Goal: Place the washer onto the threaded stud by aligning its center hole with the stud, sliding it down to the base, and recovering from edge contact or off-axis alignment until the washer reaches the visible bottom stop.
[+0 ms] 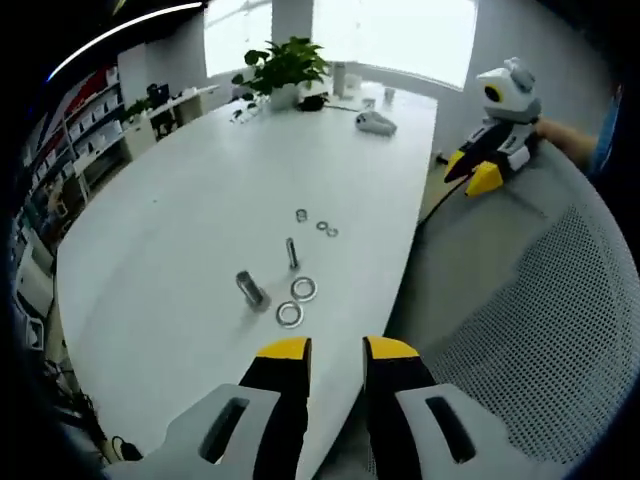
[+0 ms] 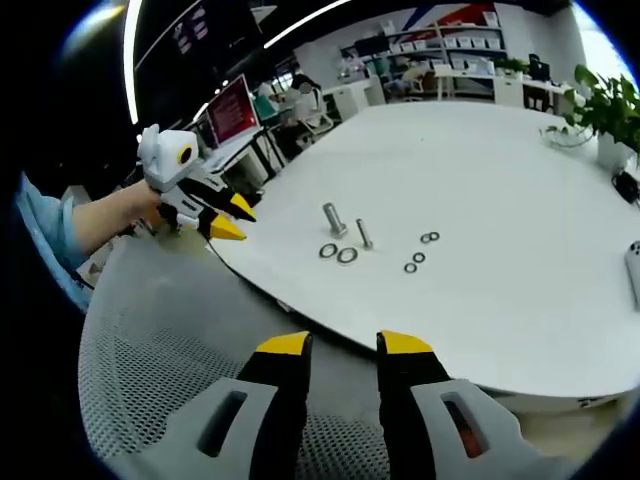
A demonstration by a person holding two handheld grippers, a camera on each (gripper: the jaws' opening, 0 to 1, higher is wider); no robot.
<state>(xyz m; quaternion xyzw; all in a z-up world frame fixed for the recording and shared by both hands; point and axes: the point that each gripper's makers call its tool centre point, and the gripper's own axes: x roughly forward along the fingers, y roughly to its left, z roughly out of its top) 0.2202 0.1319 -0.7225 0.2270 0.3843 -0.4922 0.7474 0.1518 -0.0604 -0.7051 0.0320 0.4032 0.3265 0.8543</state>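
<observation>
1. Left tool (image 1: 335,350) hangs at the near edge of the white bench (image 1: 180,230), jaws a little apart, nothing between them.
2. Right tool (image 2: 345,345) sits back over a grey mesh chair (image 2: 180,340), off the bench, jaws likewise slightly apart and empty. It also shows in the left gripper view (image 1: 480,170).
3. Two large washers (image 1: 296,302) lie flat side by side on the bench, just beside a slim threaded stud (image 1: 292,252) standing upright. A thicker bolt (image 1: 249,289) lies just left of them, and three small washers (image 1: 318,224) sit further off.
4. Step in hand looks like the first reach; no washer picked yet.
5. Go for the nearer big washer with the left tool: come low, pinch its rim, since it lies flat and may slide.
6. Keep clear of the stud when closing; it looks easy to tip.
7. Carry the washer level, hole centred over the stud tip, then lower it. If the edge catches, lift slightly and re-centre.
8. A plant (image 1: 285,65) stands at the far end, well apart.
</observation>
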